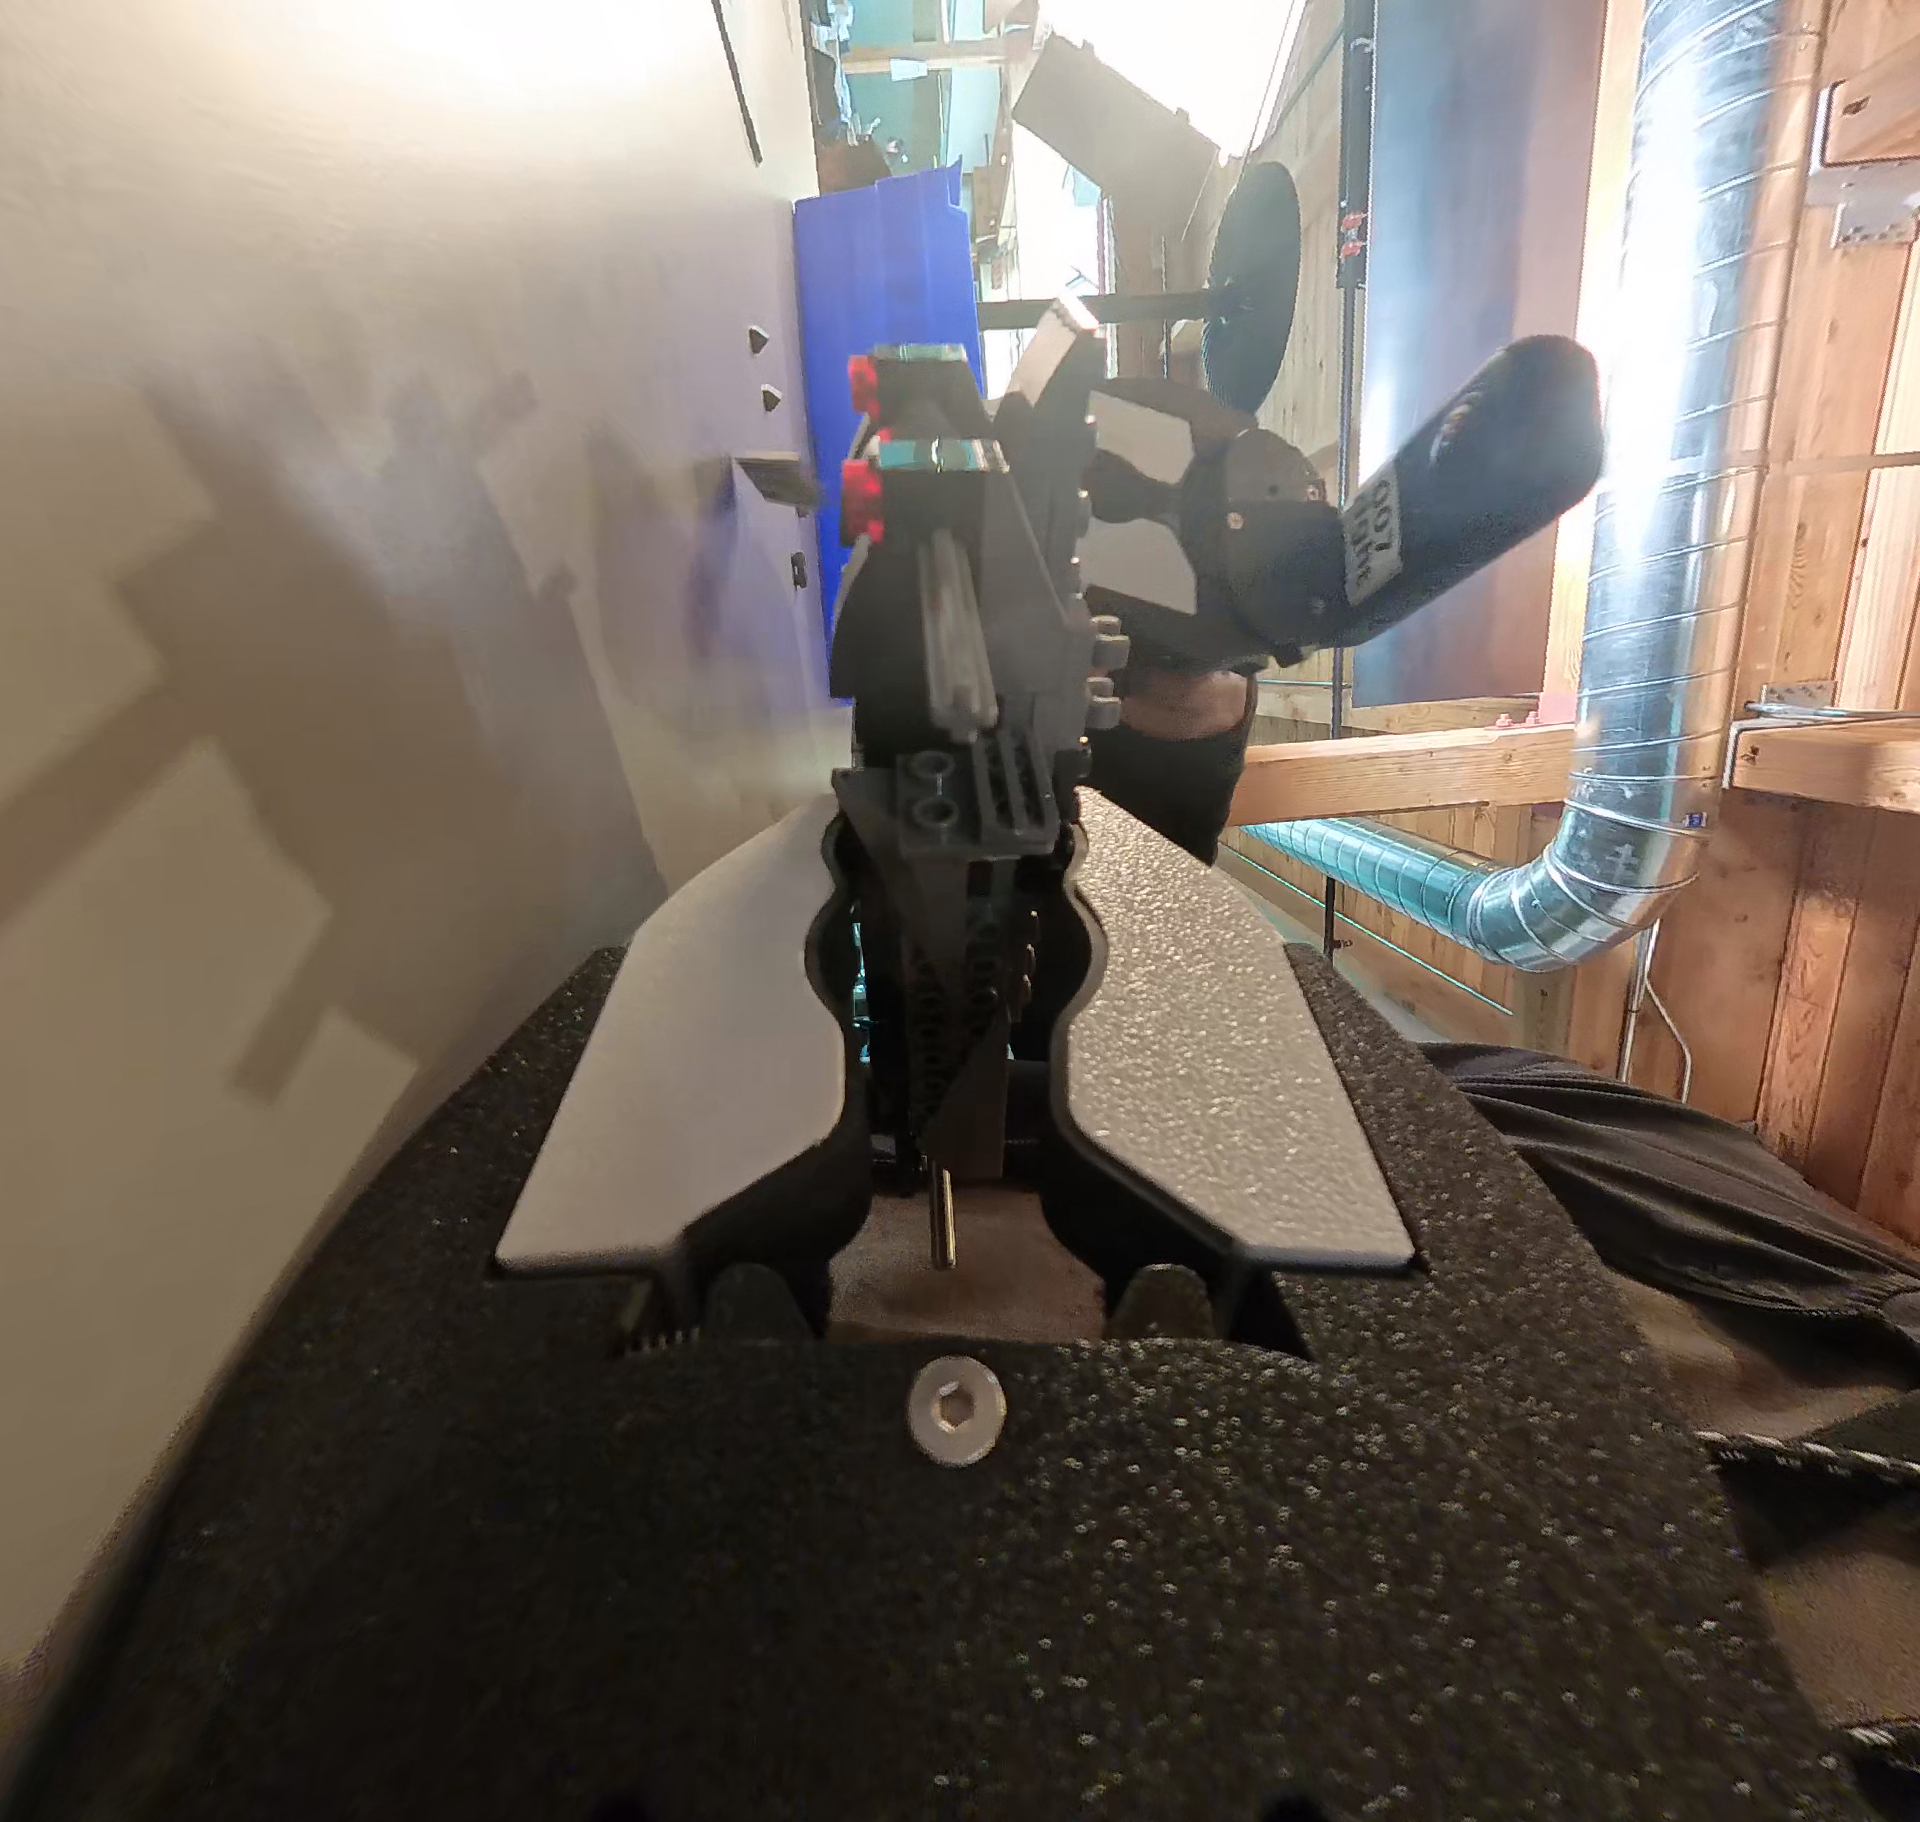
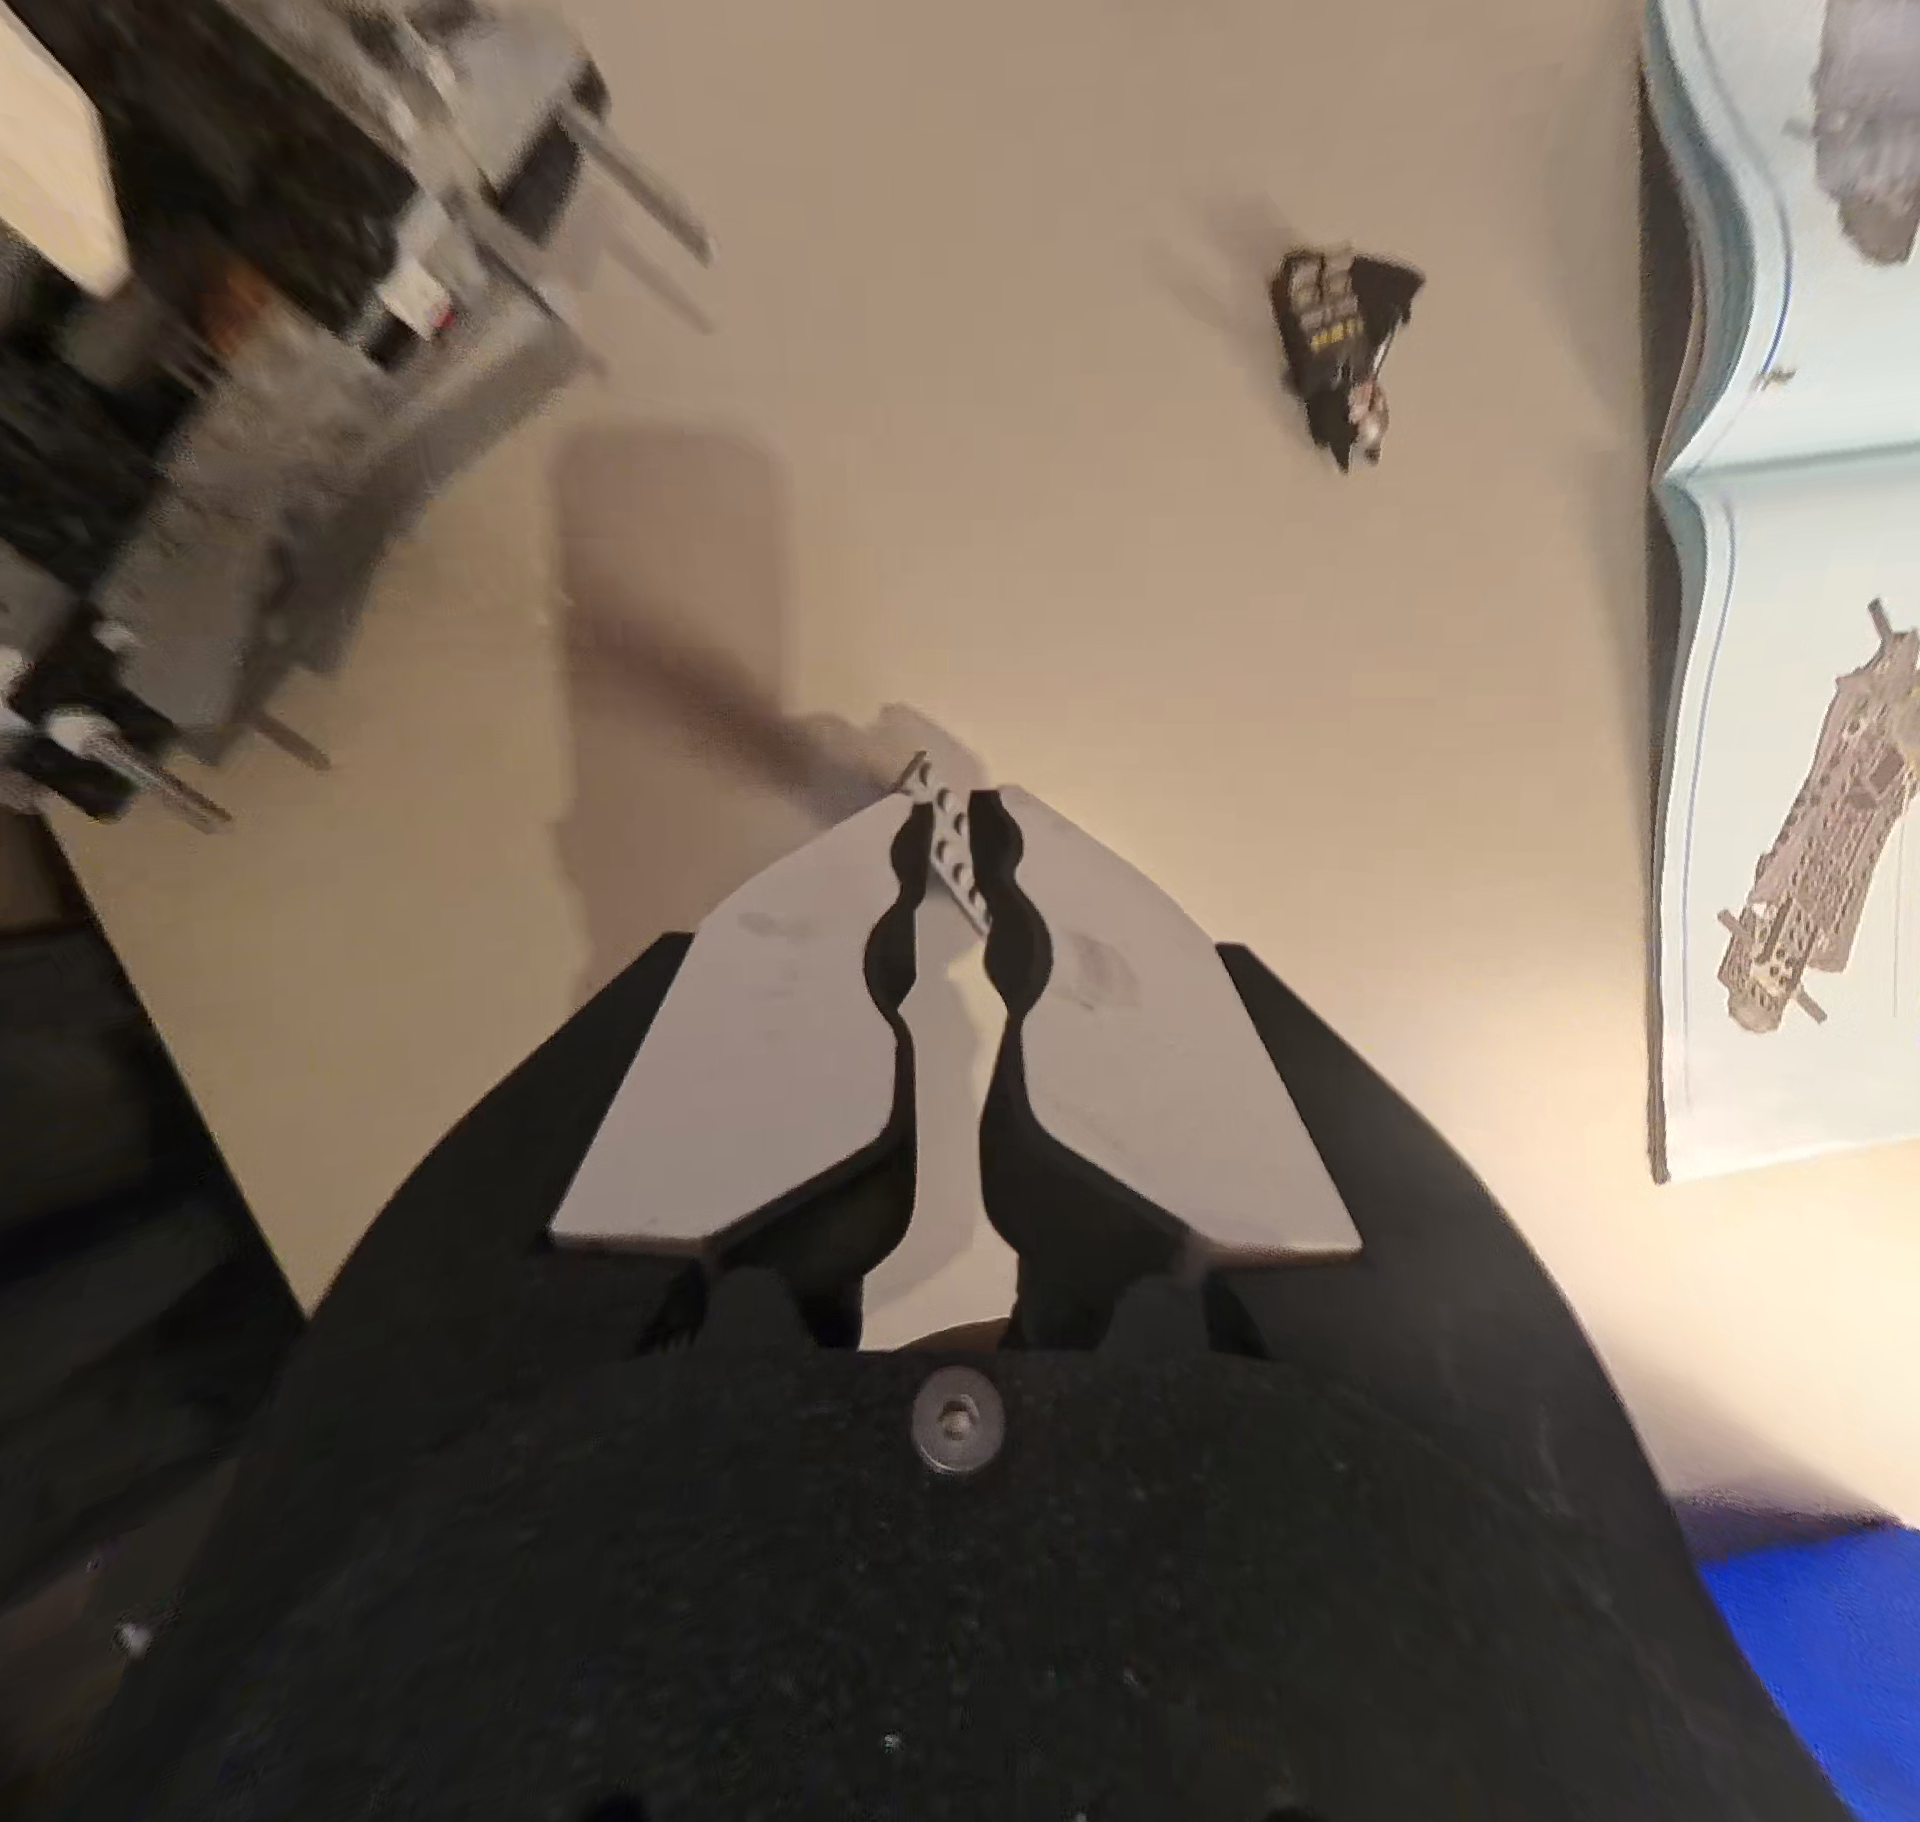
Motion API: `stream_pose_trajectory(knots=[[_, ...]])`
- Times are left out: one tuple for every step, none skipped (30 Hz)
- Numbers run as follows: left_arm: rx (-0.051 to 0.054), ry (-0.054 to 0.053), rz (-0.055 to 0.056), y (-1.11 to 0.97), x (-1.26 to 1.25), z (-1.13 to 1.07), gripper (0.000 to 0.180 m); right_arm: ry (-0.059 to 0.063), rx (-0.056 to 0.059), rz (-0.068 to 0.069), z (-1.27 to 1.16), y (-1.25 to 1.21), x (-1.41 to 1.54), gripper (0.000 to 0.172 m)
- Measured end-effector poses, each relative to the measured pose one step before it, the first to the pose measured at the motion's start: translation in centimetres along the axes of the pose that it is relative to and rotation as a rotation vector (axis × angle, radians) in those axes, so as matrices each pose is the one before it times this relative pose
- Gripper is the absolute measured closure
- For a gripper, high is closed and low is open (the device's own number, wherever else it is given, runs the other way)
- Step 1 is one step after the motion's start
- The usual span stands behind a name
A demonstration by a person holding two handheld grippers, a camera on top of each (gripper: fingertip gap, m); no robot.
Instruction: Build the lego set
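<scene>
Left gripper [image 1: 951, 837] clamps a grey-black brick model [image 1: 966, 629]; right gripper [image 2: 948, 816], nearly shut, pinches a thin studded grey plate [image 2: 951, 853], instruction booklet [image 2: 1787, 629] to its right

Left tool [image 1: 956, 837] clamps a grey brick model [image 1: 966, 650]; right tool [image 2: 951, 816] pinches a thin studded plate [image 2: 951, 853]

We saw a pale beige tabletop [image 2: 1143, 422] under warm light, wooden plank walls [image 1: 1766, 993], a ribbed silver metal duct [image 1: 1704, 318] bending at an elbow, and bright glaring windows [image 1: 1164, 16] beyond.
</scene>
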State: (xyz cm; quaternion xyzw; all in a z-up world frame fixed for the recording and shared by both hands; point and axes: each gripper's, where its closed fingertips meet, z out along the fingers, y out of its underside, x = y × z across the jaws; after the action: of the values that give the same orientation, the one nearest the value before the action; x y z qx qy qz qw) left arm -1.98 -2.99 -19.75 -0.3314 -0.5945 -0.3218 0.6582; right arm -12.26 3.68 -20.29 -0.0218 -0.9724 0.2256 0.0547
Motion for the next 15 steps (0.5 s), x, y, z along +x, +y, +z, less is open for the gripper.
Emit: stream_pose_trajectory(knots=[[-0.0021, 0.0015, -0.0011, 0.034, 0.008, 0.114, 0.145, -0.0038, 0.0241, 0.0099, -0.033, -0.663, -0.354, 0.167], [-0.0007, 0.0015, -0.0023, 0.018, -0.002, 0.109, 0.145, -0.002, 0.0068, 0.0044, 0.116, -0.261, -0.281, 0.167], [0.0013, 0.002, -0.0014, -0.009, 0.02, 0.089, 0.146, 0.0149, -0.0143, 0.0024, 0.201, 0.209, 0.052, 0.167], [0.0017, 0.0012, -0.0007, -0.007, 0.008, 0.05, 0.146, 0.0259, -0.0207, 0.0028, 0.19, 0.454, 0.306, 0.165], [0.0002, -0.0004, 0.0007, 0.016, -0.01, 0.012, 0.146, 0.0195, -0.0119, 0.0068, 0.113, 0.498, 0.287, 0.163], [0.0008, 0.0005, 0.0015, 0.01, 0.02, -0.032, 0.145, 0.0021, -0.0014, 0.0136, 0.038, 0.491, 0.126, 0.161], [0.0017, 0.0031, -0.001, 0.008, 0.033, -0.034, 0.146, -0.0095, 0.0073, 0.0142, -0.011, 0.445, -0.008, 0.16], [0.0014, 0.0027, -0.0024, -0.001, 0.027, -0.04, 0.146, -0.0123, 0.0094, 0.0042, 0.012, 0.434, -0.048, 0.158], [0.0007, 0.0019, -0.0013, -0.011, 0.016, -0.019, 0.146, -0.0109, 0.009, -0.0092, 0.105, 0.406, -0.064, 0.156], [-0.0002, 0.0011, -0.0014, -0.007, 0.002, 0.017, 0.145, -0.0147, 0.0098, -0.0205, 0.235, 0.326, -0.121, 0.154], [-0.0023, -0.0006, -0.0021, 0.021, -0.018, 0.037, 0.145, -0.0175, 0.0078, -0.0265, 0.352, 0.243, -0.143, 0.152], [-0.0046, -0.0004, -0.0005, 0.046, -0.01, 0.05, 0.145, -0.015, 0.006, -0.0287, 0.431, 0.096, -0.071, 0.149], [-0.0065, -0.0002, 0.0001, 0.064, -0.005, 0.065, 0.146, -0.0124, 0.0068, -0.0299, 0.466, -0.048, 0.01, 0.146], [-0.0069, -0.0008, -0.0006, 0.063, -0.016, 0.053, 0.146, -0.0123, 0.0066, -0.0314, 0.444, -0.123, 0.072, 0.144], [-0.0056, -0.0007, -0.0019, 0.063, -0.024, 0.049, 0.145, -0.0188, 0.0044, -0.0298, 0.415, -0.14, 0.038, 0.141]])
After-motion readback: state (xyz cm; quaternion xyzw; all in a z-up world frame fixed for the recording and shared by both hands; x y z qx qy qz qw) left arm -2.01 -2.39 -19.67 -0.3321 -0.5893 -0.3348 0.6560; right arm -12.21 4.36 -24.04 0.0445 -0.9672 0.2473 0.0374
